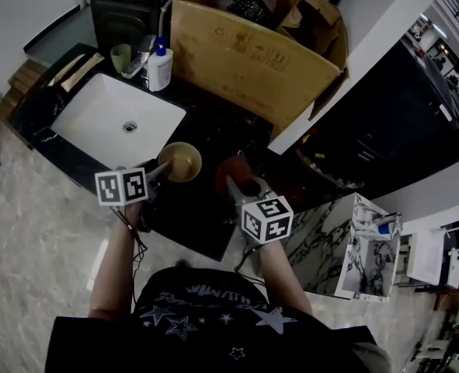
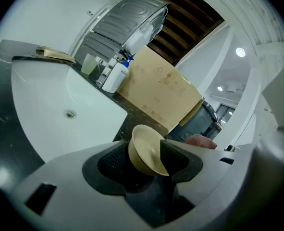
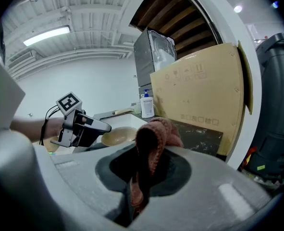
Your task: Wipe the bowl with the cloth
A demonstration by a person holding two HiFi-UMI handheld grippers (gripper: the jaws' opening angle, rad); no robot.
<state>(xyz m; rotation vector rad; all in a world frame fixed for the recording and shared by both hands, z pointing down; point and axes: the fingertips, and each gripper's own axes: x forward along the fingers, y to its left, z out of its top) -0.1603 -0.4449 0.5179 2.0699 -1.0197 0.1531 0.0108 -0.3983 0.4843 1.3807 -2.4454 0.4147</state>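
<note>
I look down on a dark speckled bench (image 1: 206, 212) with a white rectangular sink (image 1: 97, 115) set into it. Beyond the sink stand a white pump bottle (image 1: 160, 64) and a pale green cup (image 1: 121, 57). A big cardboard box (image 1: 245, 57) stands at the bench's far side. The floor (image 1: 27, 239) is pale marbled tile. The wall (image 3: 103, 81) is white, a tube light (image 3: 45, 34) glows overhead, and a small marble-patterned cabinet (image 1: 365, 259) stands to my right.

Blk star-print tee (image 1: 206, 317) (grey grippers (image 1: 165, 166) (image 1: 231, 182), b/w marker cubes (image 1: 121, 186) (image 1: 266, 218)).
</note>
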